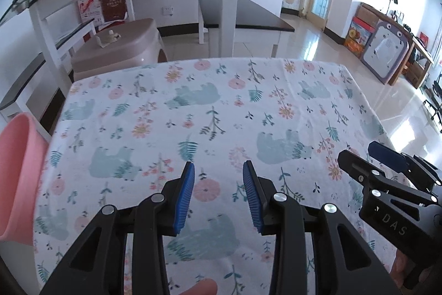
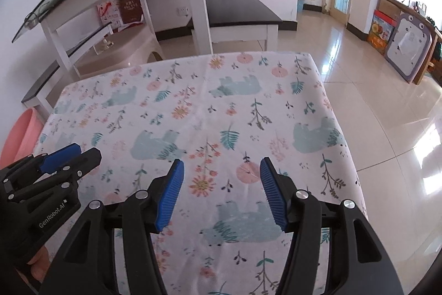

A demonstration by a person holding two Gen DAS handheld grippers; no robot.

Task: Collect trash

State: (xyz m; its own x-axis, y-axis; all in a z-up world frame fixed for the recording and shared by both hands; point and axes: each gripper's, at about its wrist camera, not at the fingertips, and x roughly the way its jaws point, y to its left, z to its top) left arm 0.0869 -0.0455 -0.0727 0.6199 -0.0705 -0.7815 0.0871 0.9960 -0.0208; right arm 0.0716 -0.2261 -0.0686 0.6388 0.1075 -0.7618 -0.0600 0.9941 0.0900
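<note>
Beside the table (image 1: 248, 79), pink bin (image 1: 19, 173)

My left gripper (image 1: 218, 194) and right gripper (image 2: 221, 194) are alike: black angular linkage arms with triangular cut-outs, round silver pivot screws, and ribbed blue pads (image 2: 170, 195) on each finger. White lettering reads "DAS" on the right body, "GenRobot.AI" on the left.

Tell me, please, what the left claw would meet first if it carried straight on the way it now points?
Probably the patterned tablecloth: the open, empty left claw points down at its bare middle, and nothing lies in between. Exactly where it would land is unclear.
</note>
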